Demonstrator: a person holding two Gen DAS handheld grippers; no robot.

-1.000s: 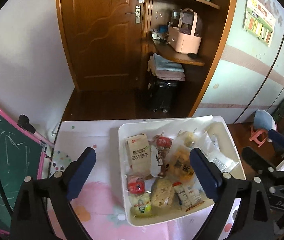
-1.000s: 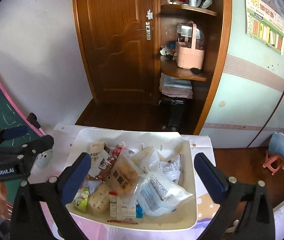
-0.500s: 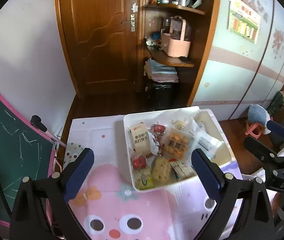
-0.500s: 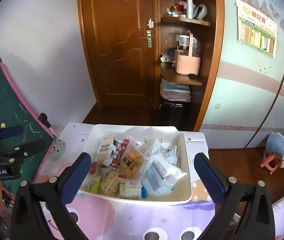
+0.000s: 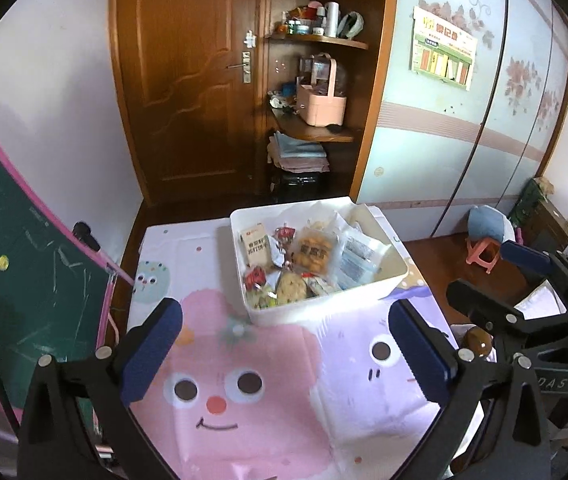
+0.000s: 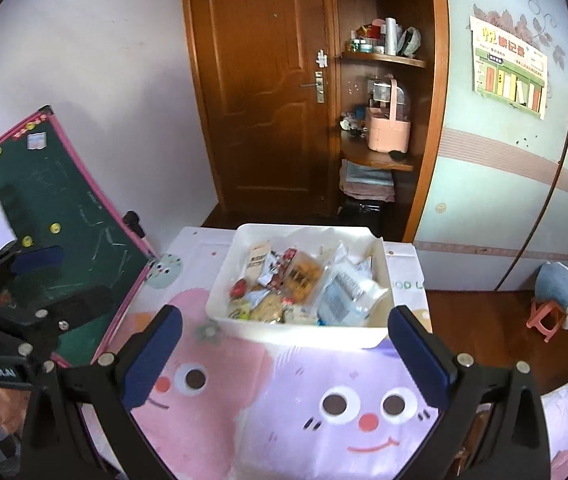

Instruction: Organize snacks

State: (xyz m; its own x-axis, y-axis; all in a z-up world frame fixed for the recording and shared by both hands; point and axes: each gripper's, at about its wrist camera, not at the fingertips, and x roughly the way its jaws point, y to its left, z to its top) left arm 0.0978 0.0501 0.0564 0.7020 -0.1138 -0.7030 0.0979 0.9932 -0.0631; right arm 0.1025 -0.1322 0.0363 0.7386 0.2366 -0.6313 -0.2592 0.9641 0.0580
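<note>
A white plastic bin (image 5: 364,292) stands on a cartoon-printed tablecloth (image 5: 220,380), filled with several snack packets. Among them are a beige cracker packet (image 5: 255,246), an orange biscuit bag (image 5: 316,254), a red packet (image 5: 255,278) and clear white bags (image 5: 358,258). My left gripper (image 5: 284,308) hovers short of the bin, its jaws opening wide with nothing between them. In the right wrist view the bin (image 6: 304,336) lies just beyond my right gripper (image 6: 285,314), which is open and empty. Each gripper shows at the edge of the other's view.
A green chalkboard with a pink frame (image 5: 24,280) leans at the table's left edge. Behind the table are a wooden door (image 5: 188,80) and corner shelves with a pink basket (image 5: 320,100). A pink stool (image 5: 482,254) stands on the floor at the right.
Both grippers have drawn back and risen from the bin, which now looks smaller and farther away. More of the tablecloth shows in front. The left jaws stand slightly wider.
</note>
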